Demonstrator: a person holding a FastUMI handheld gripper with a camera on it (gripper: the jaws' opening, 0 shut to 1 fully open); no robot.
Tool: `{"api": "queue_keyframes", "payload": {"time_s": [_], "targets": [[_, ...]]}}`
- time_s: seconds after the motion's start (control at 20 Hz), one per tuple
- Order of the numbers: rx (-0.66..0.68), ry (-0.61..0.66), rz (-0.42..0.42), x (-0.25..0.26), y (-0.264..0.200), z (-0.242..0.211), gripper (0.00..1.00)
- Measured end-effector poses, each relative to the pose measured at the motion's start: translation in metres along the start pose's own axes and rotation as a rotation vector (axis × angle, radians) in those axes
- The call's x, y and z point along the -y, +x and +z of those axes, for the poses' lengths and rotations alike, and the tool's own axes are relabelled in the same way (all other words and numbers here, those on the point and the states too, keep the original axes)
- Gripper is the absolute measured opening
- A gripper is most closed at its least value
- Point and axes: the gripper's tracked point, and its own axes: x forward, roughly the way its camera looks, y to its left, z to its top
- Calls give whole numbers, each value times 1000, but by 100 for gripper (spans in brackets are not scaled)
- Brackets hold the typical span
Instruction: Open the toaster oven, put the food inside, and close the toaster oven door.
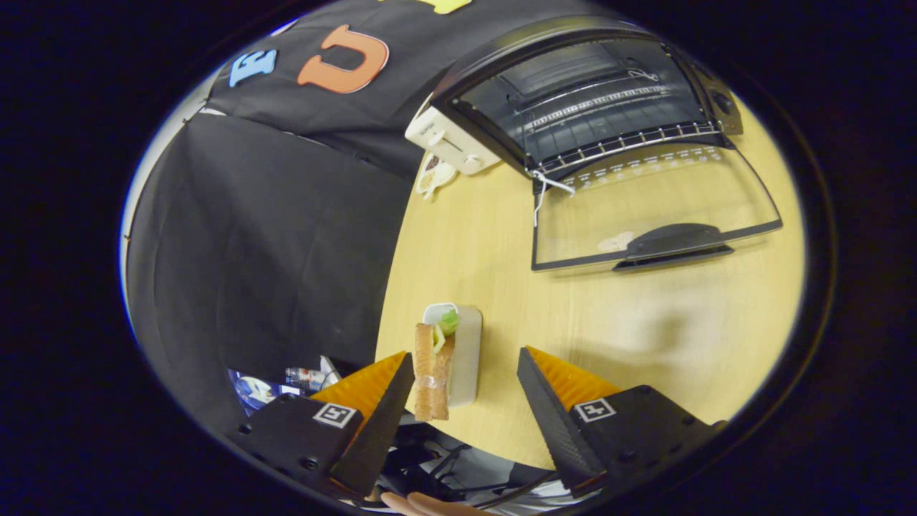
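Glass door (655, 208) down, toaster oven (573, 100) open; food not yet in.
We see the sandwich (432, 373) on its white tray (466, 355), on the bench (501, 236) well short of the oven, between the released hand-held gripper's (466, 373) spread fingers.

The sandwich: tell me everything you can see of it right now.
The sandwich stands on edge on a small white tray at the wooden table's near edge: two tan bread slices, pale and green filling poking out on top. It sits between the open gripper's fingers, beside one finger; contact is unclear. The oven stands beyond, door down.
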Motion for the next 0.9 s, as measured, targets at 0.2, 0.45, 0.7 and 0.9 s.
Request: {"api": "queue_keyframes", "payload": {"time_s": [0.2, 0.45, 0.7, 0.9], "targets": [[-73, -28, 30, -14, 19, -13, 90], [-165, -2, 59, -20, 36, -25, 80], [-208, 45, 68, -18, 46, -32, 60], [-207, 43, 65, -17, 47, -33, 42]]}}
